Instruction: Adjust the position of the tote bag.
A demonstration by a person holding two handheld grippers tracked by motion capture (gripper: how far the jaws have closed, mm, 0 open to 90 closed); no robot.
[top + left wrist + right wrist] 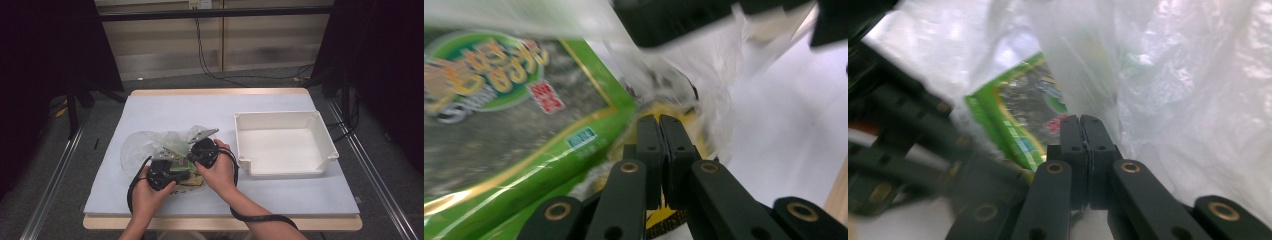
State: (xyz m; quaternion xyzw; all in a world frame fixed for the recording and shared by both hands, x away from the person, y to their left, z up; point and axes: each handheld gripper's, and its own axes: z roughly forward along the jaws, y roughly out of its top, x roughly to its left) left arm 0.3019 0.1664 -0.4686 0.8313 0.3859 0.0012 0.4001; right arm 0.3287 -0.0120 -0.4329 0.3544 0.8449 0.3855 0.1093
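High view: we've got both grippers, left [176, 174] & right [196, 155], jaws pinched tight on the clear plastic bag [142, 147] near the table's [150, 107] front-left, prob. to spread its mouth w/ the green snack packet [514, 125] inside.

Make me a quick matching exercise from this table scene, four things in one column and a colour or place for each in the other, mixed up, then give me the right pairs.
Column one:
1. snack packet
2. plastic bag
3. bin
4. left tool

Column two:
A. white, open-topped, at the table's right side
B. green, with printed lettering
C. black, jaws closed together
D. clear and crinkled, lying left of the bin

Right pairs: 1-B, 2-D, 3-A, 4-C
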